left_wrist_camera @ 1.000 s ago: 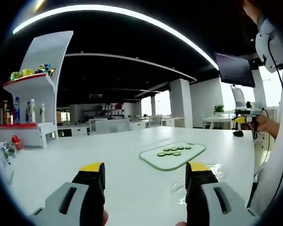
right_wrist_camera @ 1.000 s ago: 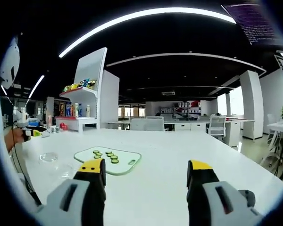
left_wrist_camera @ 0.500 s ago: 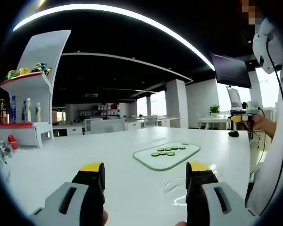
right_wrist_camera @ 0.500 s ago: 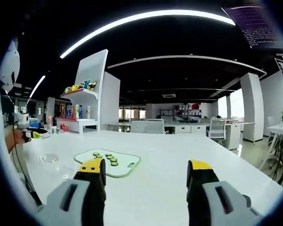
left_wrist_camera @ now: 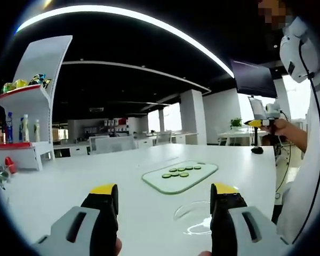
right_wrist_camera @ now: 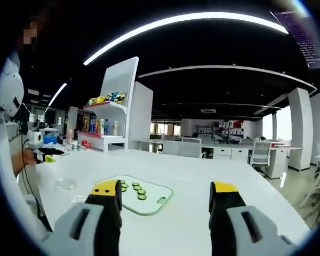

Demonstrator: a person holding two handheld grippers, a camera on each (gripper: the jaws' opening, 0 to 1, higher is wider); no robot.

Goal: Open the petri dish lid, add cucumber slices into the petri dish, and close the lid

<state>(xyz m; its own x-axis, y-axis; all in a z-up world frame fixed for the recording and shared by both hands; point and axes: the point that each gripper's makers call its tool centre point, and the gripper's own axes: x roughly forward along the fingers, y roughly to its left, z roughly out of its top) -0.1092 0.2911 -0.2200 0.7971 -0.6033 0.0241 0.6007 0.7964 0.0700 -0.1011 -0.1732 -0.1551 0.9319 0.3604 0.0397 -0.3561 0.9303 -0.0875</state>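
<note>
Both grippers, left gripper (left_wrist_camera: 164,194) and right gripper (right_wrist_camera: 166,192), hover released above the white table (left_wrist_camera: 69,181); cucumber slices (left_wrist_camera: 178,172) lie on the cutting board (left_wrist_camera: 202,173), petri dish (left_wrist_camera: 194,217) just beside it

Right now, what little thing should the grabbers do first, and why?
Probably lower the left gripper toward the petri dish to lift its lid. Both grippers are open, holding nothing, above the table, and the dish looks closed. The cucumber slices all lie on the cutting board, so the lid likely comes first.
</note>
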